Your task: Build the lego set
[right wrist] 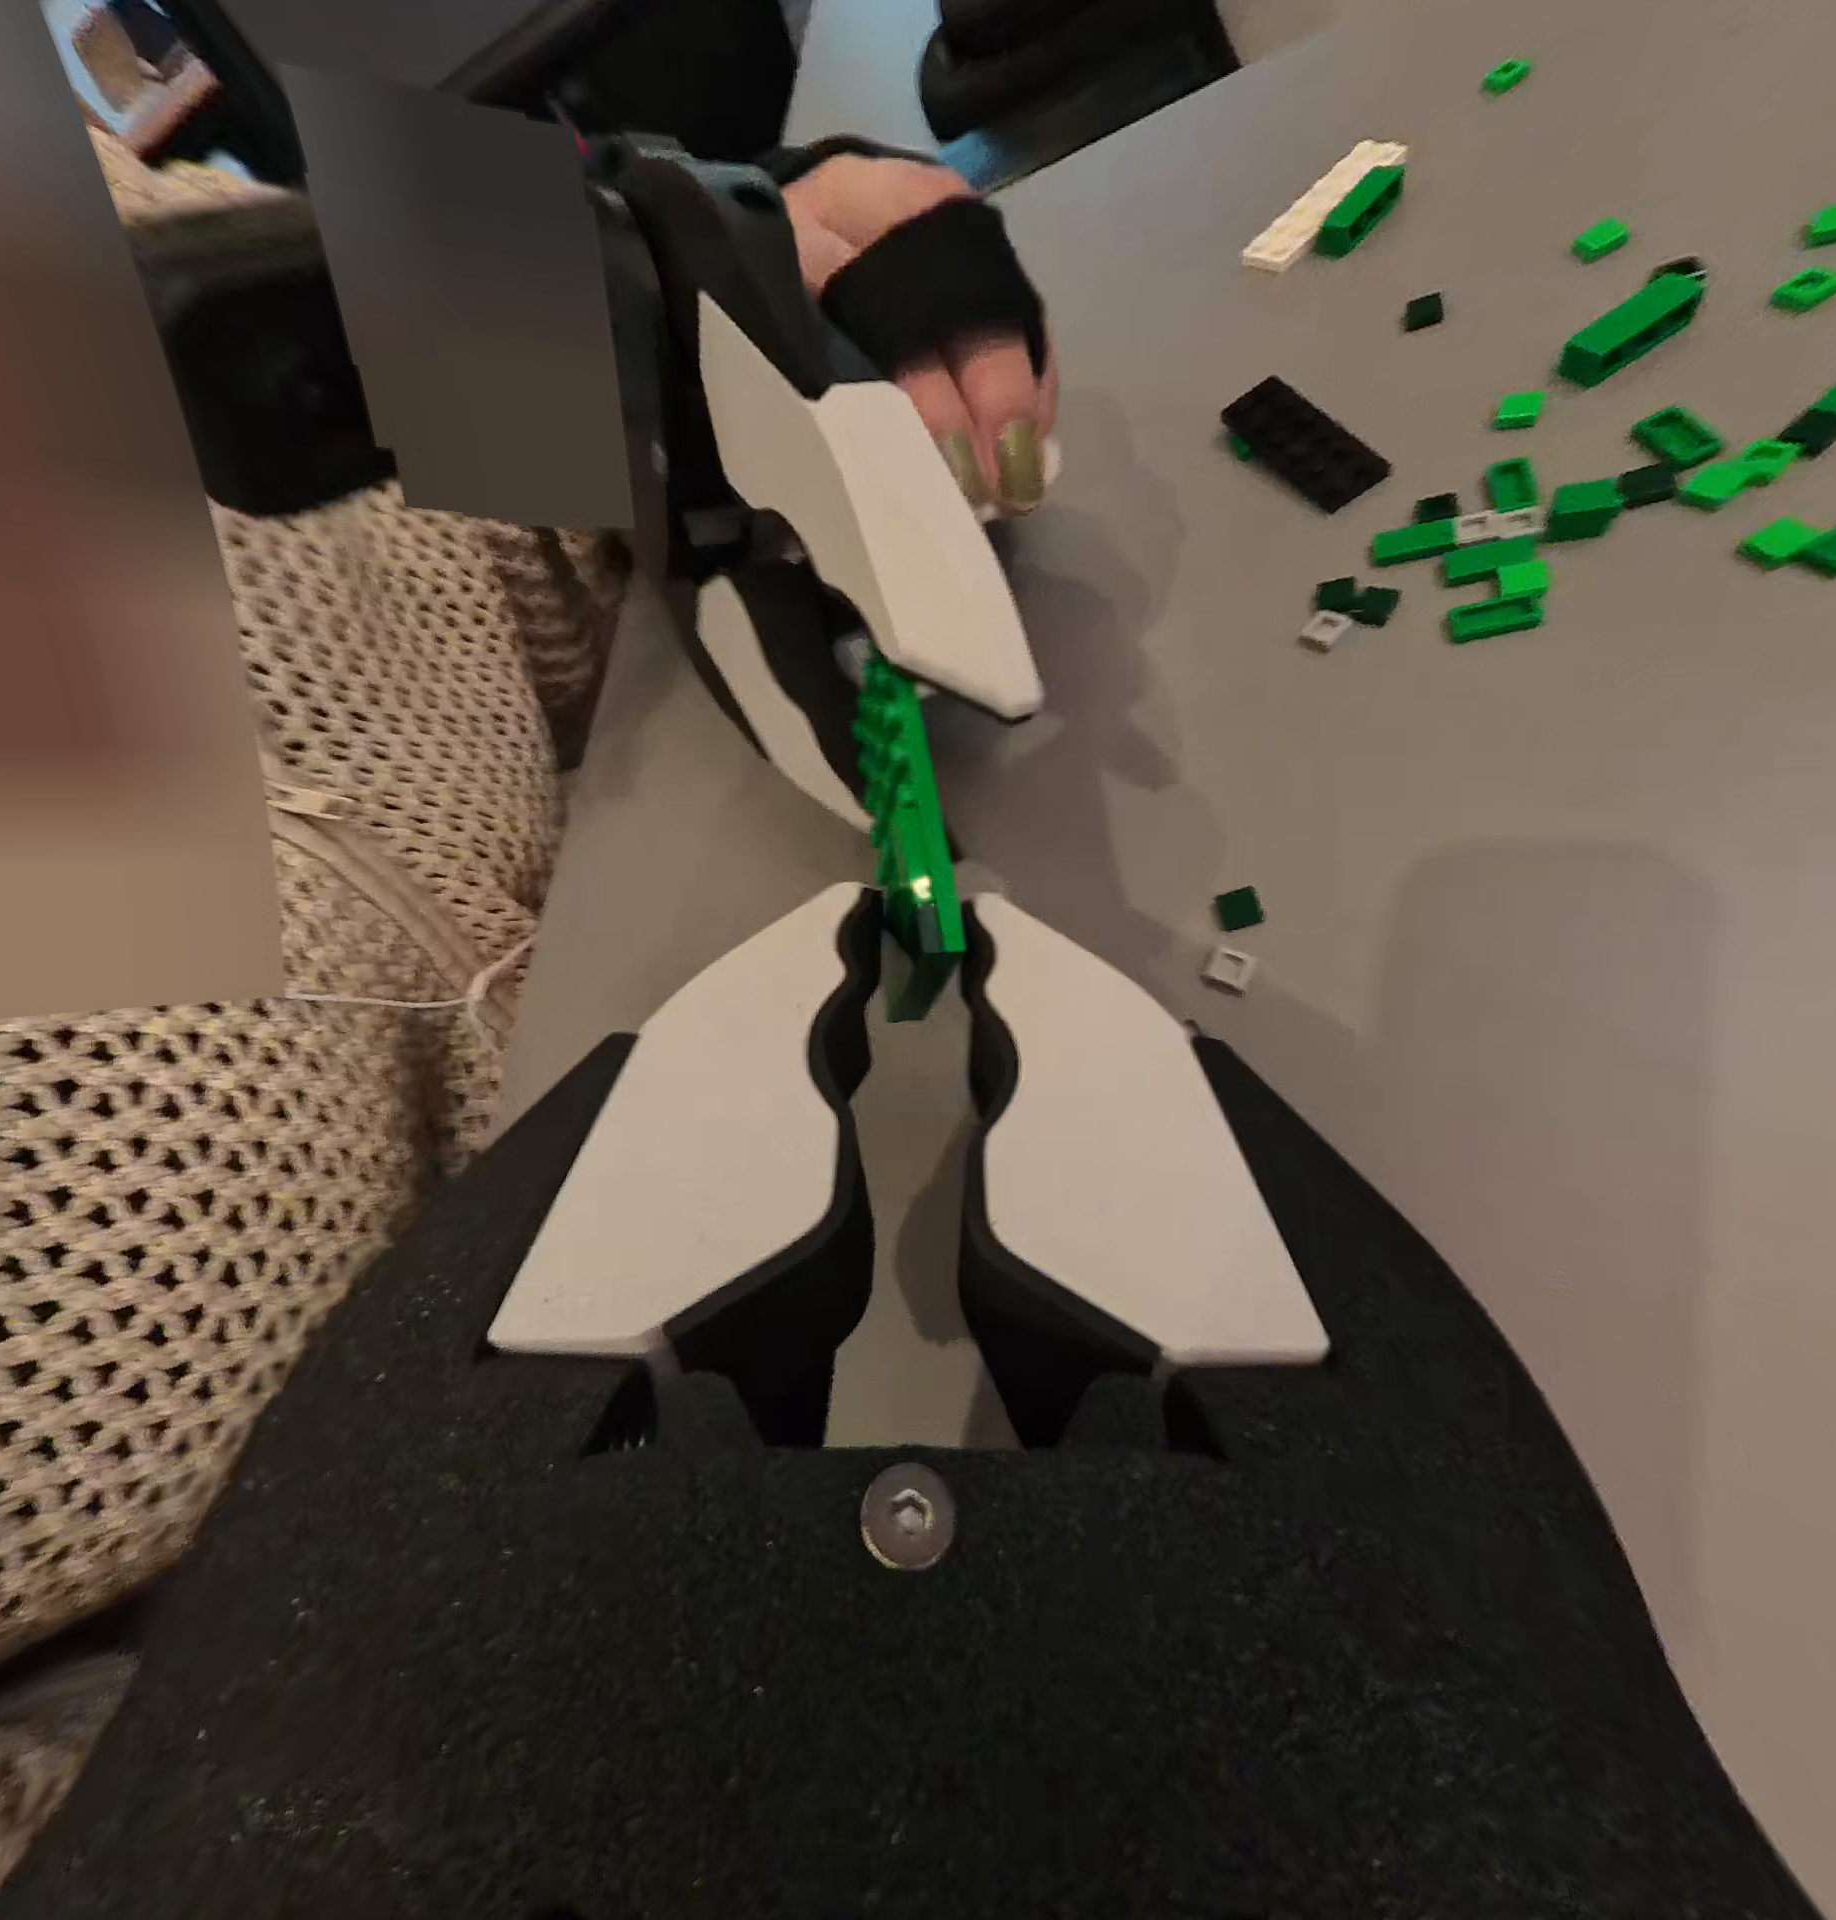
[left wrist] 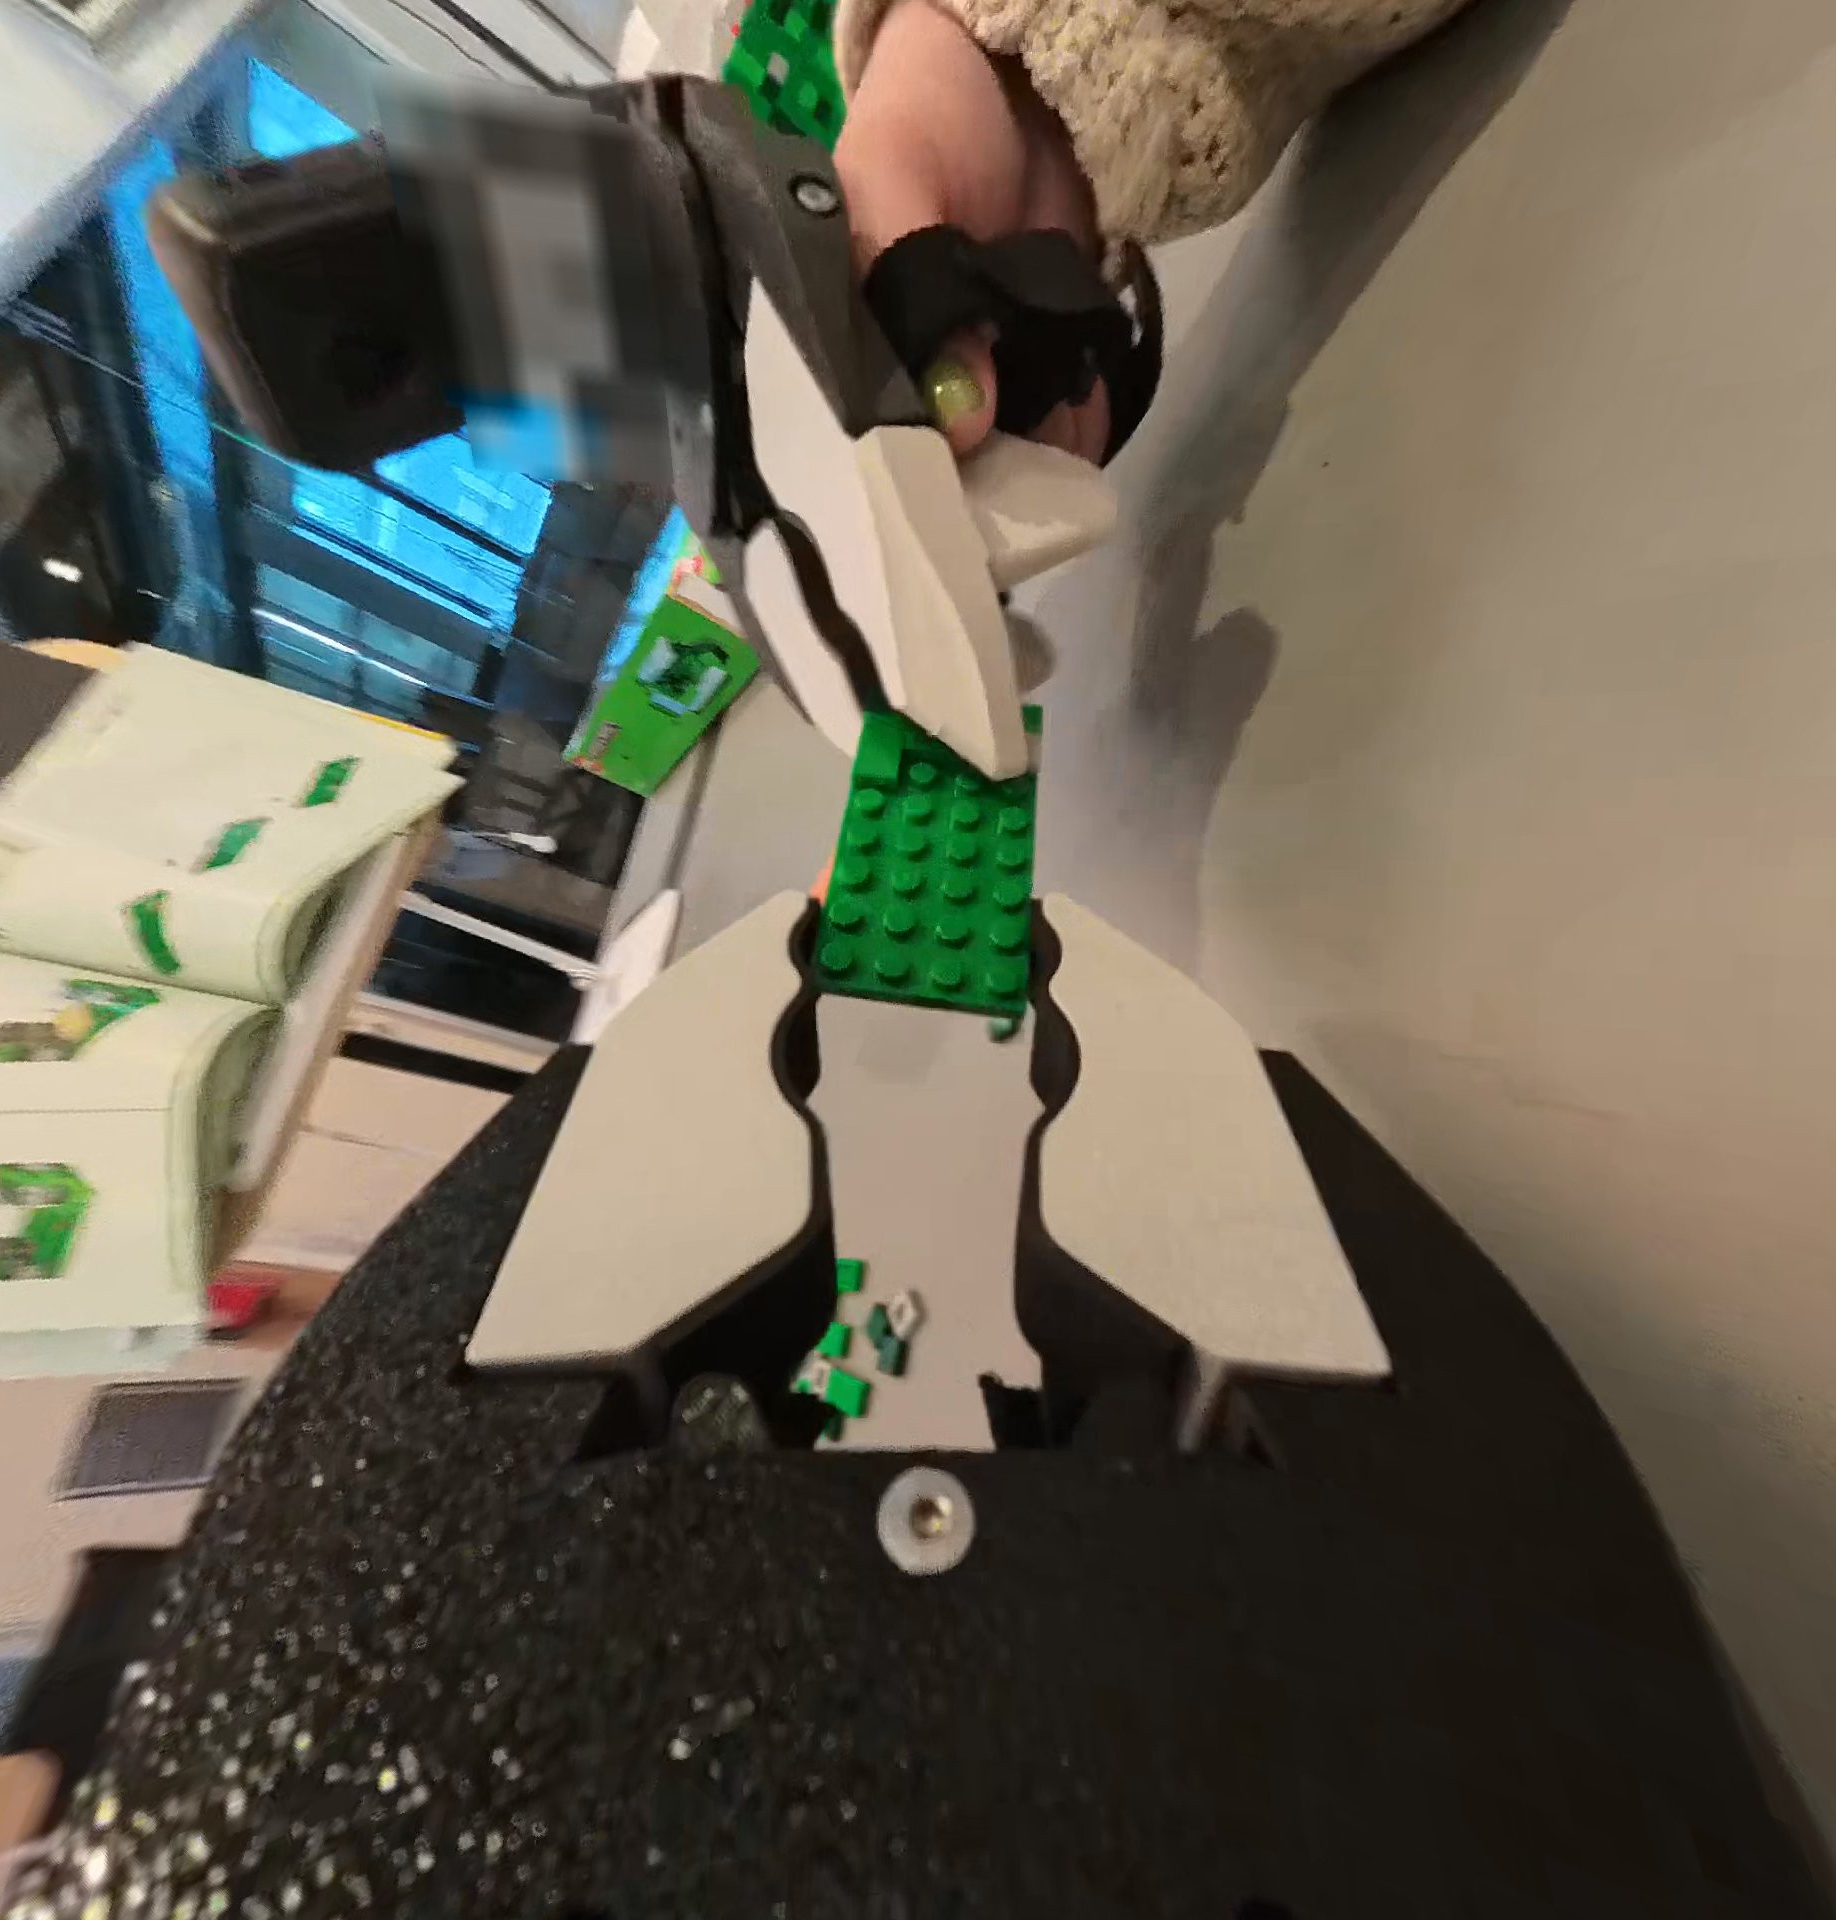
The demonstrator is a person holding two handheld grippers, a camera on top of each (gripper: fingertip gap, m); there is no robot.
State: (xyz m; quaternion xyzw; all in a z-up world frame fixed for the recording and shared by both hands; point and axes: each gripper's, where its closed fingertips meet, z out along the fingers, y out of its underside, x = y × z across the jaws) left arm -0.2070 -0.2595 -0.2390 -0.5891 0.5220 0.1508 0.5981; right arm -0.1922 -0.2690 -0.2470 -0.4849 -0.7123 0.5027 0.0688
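A green studded plate [left wrist: 924, 894] is held in the air between both grippers, above the grey table [left wrist: 1516, 727]. In the left wrist view my left gripper [left wrist: 919, 920] is shut on its near end, studs facing the camera. My right gripper [left wrist: 945, 743] comes in from above and clamps the far end, where a smaller green piece sits on the plate. In the right wrist view my right gripper [right wrist: 916, 914] is shut on the plate [right wrist: 919, 914], seen edge-on. The left gripper [right wrist: 888, 727] grips its other end.
Loose green, black and white bricks [right wrist: 1516, 499] lie scattered on the table [right wrist: 1413, 1039] at right, with a black plate [right wrist: 1303, 442] and a white plate [right wrist: 1319, 203]. Two small tiles [right wrist: 1234, 935] lie near my right fingers. An open instruction booklet [left wrist: 166, 883] and a green box [left wrist: 665, 696] stand left.
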